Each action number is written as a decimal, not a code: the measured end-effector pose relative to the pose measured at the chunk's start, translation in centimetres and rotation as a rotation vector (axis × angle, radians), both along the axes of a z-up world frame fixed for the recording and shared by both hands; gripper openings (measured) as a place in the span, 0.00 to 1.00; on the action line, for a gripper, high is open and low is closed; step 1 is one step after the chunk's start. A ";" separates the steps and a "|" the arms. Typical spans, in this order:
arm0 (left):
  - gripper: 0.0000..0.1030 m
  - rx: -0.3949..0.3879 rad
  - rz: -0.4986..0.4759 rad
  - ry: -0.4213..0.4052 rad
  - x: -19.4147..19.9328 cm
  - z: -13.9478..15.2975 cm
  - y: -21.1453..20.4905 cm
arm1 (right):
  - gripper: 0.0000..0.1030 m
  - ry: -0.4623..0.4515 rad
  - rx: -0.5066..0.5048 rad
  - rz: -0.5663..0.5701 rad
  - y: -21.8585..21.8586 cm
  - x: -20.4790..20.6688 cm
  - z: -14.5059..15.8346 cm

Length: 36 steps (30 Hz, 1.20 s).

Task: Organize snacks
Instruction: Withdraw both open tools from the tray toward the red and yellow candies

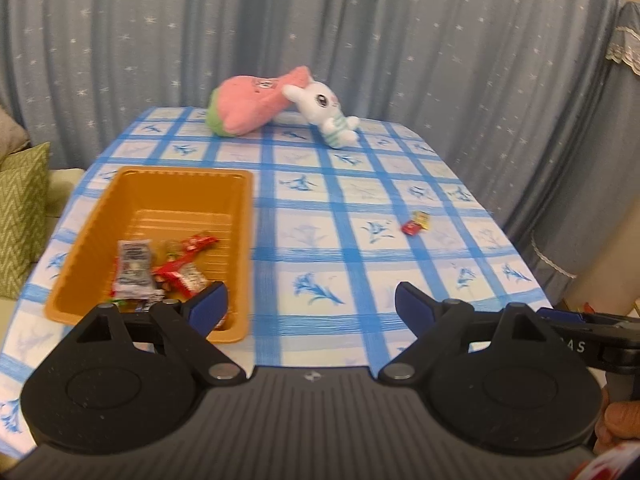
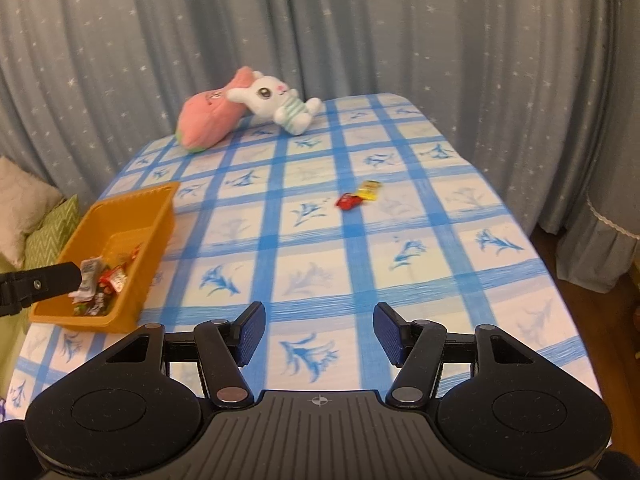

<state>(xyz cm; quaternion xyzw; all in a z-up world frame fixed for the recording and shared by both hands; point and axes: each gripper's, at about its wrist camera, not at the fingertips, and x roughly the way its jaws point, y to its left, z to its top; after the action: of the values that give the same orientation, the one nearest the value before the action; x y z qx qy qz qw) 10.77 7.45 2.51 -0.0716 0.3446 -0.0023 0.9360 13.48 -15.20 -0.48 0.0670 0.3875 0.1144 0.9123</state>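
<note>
Orange basket filling, two snacks left out

Orange basket sits by my table's left edge, wrapped snacks heaped at its near end. My left jaws stand wide apart, empty; right jaws apart, empty. Only my right view shows clearly the red candy touching the yellow one mid-table.

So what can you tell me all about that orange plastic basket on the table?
The orange plastic basket is a shallow rectangular bin with sloped walls, a flat rim and a ridged floor. It sits upright on the blue-checked tablecloth, near the table's left edge. Its far half is bare; the near half holds a heap of wrapped snacks, mostly red and silver packets. In the left wrist view, one finger of the left gripper overlaps its near corner; contact cannot be told.
</note>
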 end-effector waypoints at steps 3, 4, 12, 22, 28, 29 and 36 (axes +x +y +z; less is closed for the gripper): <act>0.87 0.001 -0.029 0.000 1.1 -0.3 -1.2 | 0.58 -0.001 0.001 -0.019 -1.0 0.6 -0.1; 0.87 0.001 -0.039 -0.001 1.5 -0.4 -1.6 | 0.58 -0.002 0.000 -0.024 -1.3 0.9 -0.2; 0.86 -0.012 -0.103 0.004 5.6 -1.5 -4.6 | 0.58 -0.009 -0.013 -0.061 -4.0 3.6 -1.1; 0.81 0.023 -0.186 0.000 12.3 -4.4 -8.0 | 0.58 -0.032 -0.010 -0.068 -6.5 9.5 -2.9; 0.77 0.036 -0.224 0.027 16.9 -7.6 -9.1 | 0.58 -0.024 -0.007 -0.056 -7.0 13.7 -5.0; 0.77 0.041 -0.233 0.029 17.6 -8.1 -9.3 | 0.58 -0.021 -0.005 -0.053 -7.1 14.4 -5.3; 0.66 0.065 -0.295 0.030 22.2 -10.9 -11.2 | 0.58 0.006 0.004 -0.041 -7.4 18.2 -7.6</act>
<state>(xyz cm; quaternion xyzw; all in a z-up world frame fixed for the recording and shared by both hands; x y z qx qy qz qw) 33.01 -3.71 -8.41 0.0099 0.3653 -0.1275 0.9220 31.72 -22.59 -8.03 0.0769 0.3886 0.0961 0.9132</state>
